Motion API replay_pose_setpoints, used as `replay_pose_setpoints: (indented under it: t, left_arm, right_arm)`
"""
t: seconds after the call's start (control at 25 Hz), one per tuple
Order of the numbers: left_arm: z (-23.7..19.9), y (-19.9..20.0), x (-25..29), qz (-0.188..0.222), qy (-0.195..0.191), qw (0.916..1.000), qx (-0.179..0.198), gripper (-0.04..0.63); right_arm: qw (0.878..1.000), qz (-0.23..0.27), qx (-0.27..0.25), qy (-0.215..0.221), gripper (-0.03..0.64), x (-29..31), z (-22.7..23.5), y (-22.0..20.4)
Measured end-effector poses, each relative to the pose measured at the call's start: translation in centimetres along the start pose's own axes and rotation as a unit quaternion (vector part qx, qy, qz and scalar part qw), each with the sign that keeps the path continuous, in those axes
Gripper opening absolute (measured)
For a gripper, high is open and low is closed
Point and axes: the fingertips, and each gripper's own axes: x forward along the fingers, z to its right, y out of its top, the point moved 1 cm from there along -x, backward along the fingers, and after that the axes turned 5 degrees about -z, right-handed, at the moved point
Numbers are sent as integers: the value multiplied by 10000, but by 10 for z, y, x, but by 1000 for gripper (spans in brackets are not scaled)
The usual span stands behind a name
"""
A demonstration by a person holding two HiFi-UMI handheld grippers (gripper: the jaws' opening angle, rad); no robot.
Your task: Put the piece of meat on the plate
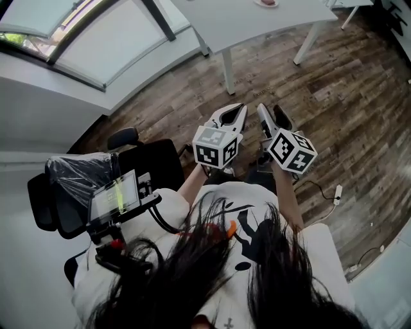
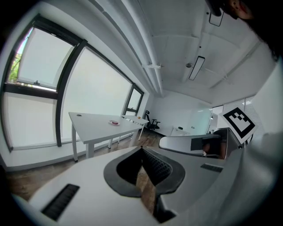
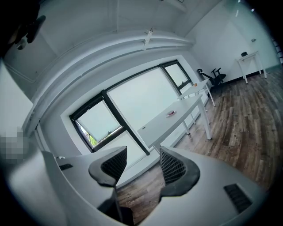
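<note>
A white table [image 1: 257,22] stands some way ahead of me. On it lies a small plate [image 1: 266,2] with something pinkish-red on it, likely the meat; the plate [image 2: 114,123] and the plate [image 3: 170,114] look tiny from both grippers. Both grippers hang in the air over the wooden floor, far short of the table. My left gripper [image 1: 232,117] is shut, its tips touching with nothing between them [image 2: 141,151]. My right gripper [image 1: 273,119] is open and empty [image 3: 142,160]. Its marker cube [image 2: 239,123] shows in the left gripper view.
A black office chair [image 1: 70,186] wrapped in plastic stands at my left, with a small lit screen [image 1: 115,196] on a mount. Large windows [image 1: 96,32] line the left wall. A cable and plug [image 1: 337,193] lie on the floor at right. More tables [image 2: 135,119] stand farther back.
</note>
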Motion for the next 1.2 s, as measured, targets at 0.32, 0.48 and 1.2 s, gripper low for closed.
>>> replay_pose_setpoints:
  t: [0.32, 0.48, 1.2]
  left_arm:
    - [-12, -5, -36, 114, -84, 9998, 144, 6]
    - [-12, -4, -34, 116, -89, 9998, 150, 6]
    - [-9, -5, -33, 126, -112, 9999, 39, 6]
  right_arm:
    - [9997, 203, -45, -153, 238, -12, -23, -19]
    - [9996, 198, -81, -194, 238, -12, -20, -17]
    - [9995, 127, -144, -246, 238, -15, -19, -16]
